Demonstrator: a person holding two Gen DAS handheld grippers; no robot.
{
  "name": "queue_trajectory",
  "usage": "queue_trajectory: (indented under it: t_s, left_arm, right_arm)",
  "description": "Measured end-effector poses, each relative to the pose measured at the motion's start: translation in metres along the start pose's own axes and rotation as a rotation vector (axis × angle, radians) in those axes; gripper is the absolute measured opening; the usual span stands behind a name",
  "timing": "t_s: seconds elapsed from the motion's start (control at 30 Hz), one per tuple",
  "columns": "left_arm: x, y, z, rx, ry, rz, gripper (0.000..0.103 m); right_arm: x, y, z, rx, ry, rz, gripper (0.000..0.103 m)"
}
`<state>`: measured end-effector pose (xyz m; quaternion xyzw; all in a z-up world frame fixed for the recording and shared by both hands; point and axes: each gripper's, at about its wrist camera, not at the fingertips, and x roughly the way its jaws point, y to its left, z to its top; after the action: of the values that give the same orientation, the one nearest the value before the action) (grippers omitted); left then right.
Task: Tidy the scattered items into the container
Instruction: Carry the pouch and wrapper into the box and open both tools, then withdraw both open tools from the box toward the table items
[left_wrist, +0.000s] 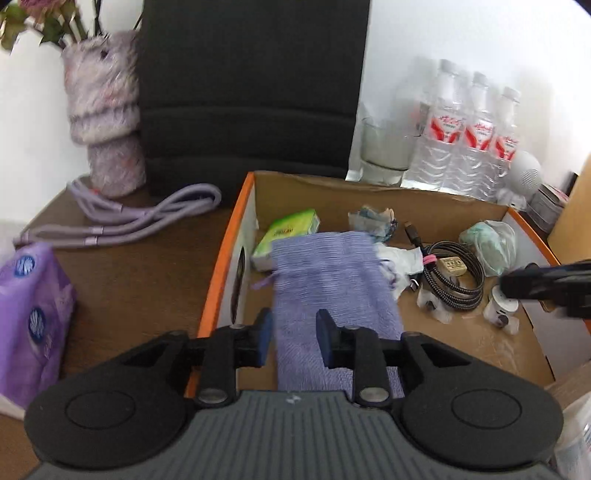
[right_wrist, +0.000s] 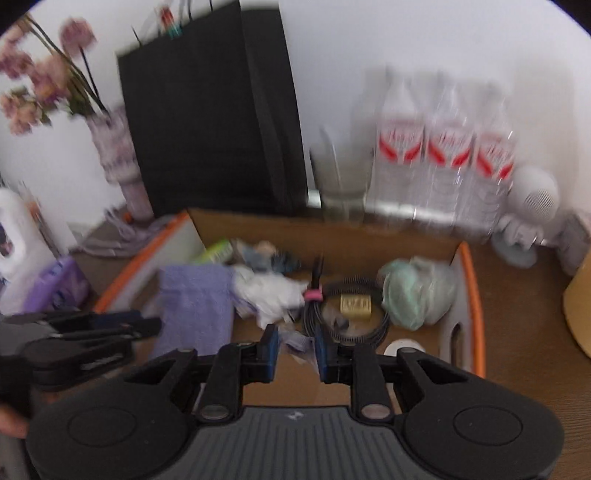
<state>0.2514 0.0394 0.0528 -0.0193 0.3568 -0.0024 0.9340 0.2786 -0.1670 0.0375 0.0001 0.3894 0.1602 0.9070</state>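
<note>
— Sitting on the brown desk (left_wrist: 140, 266): an orange-rimmed cardboard box (left_wrist: 369, 192), already holding most of the clutter.

— Lying along its left half: a purple cloth pouch (left_wrist: 332, 280), overlapping a green tissue packet (left_wrist: 291, 229) at the far left corner.

— Crowding the far side: a crumpled bluish wrapper (left_wrist: 373, 218) and a white crumpled bag (left_wrist: 399, 258). Filling the right half: a coiled braided cable (left_wrist: 454, 280) ringing a small tan block (left_wrist: 452, 264), a pale green bundle in clear plastic (left_wrist: 491, 247), and small white round pieces (left_wrist: 500, 310) near the right wall.

— Hovering over the pouch's near end: left gripper (left_wrist: 293, 338), jaws parted, clutching nothing.

— Hanging over the box's near middle: right gripper (right_wrist: 295, 350), likewise released and empty, though blurring badly.

— Waiting outside the box, to the far left: a lilac cable (left_wrist: 140, 218). Resting nearer: a purple tissue pack (left_wrist: 29, 314).
</note>
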Motion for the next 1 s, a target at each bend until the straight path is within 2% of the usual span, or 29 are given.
queue_trajectory:
  t_s: [0.03, 0.1, 0.23, 0.3, 0.4, 0.53, 0.6, 0.67, 0.73, 0.8, 0.87, 0.9, 1.0]
  left_arm:
    - [-0.002, 0.001, 0.003, 0.001, -0.007, 0.002, 0.043]
    - [-0.010, 0.003, 0.008, -0.013, -0.035, -0.019, 0.049]
    - [-0.014, -0.001, 0.023, -0.002, -0.057, -0.024, 0.051]
    - [-0.016, -0.002, 0.026, 0.002, -0.051, -0.031, 0.053]
    - [-0.021, -0.005, 0.028, 0.018, -0.041, -0.036, 0.064]
    - [-0.028, -0.015, 0.027, 0.032, -0.011, -0.035, 0.080]
    - [-0.034, -0.019, 0.024, 0.040, -0.013, -0.033, 0.083]
    - [-0.041, -0.025, 0.019, 0.051, -0.015, 0.001, 0.085]
    - [-0.053, -0.031, 0.012, 0.061, -0.057, 0.034, 0.095]
    - [-0.072, -0.036, 0.000, 0.074, -0.180, 0.059, 0.102]
    - [-0.093, -0.040, -0.018, 0.092, -0.348, 0.064, 0.103]
    - [-0.101, -0.043, -0.027, 0.102, -0.406, 0.049, 0.103]
    - [-0.114, -0.048, -0.046, 0.109, -0.487, 0.022, 0.103]
  right_arm:
    - [0.013, 0.000, -0.001, 0.003, 0.036, 0.001, 0.020]
    - [0.036, -0.001, 0.000, 0.012, 0.101, -0.004, 0.020]
    - [0.060, 0.000, 0.001, 0.005, 0.177, -0.076, 0.024]
    - [0.054, -0.001, 0.001, 0.001, 0.158, -0.095, 0.030]
    - [0.034, -0.008, 0.004, 0.023, 0.129, -0.080, 0.043]
    - [0.004, -0.014, 0.007, 0.034, 0.122, -0.102, 0.052]
    - [-0.013, -0.015, 0.007, 0.051, 0.112, -0.097, 0.058]
    - [-0.027, -0.016, 0.007, 0.061, 0.096, -0.097, 0.063]
    - [-0.040, -0.012, 0.001, 0.049, 0.065, -0.120, 0.068]
    - [-0.056, -0.003, -0.010, 0.003, -0.006, -0.139, 0.069]
    - [-0.071, 0.006, -0.028, -0.045, -0.138, -0.143, 0.069]
    - [-0.078, 0.010, -0.039, -0.064, -0.213, -0.144, 0.070]
    - [-0.095, 0.017, -0.069, -0.071, -0.400, -0.151, 0.076]
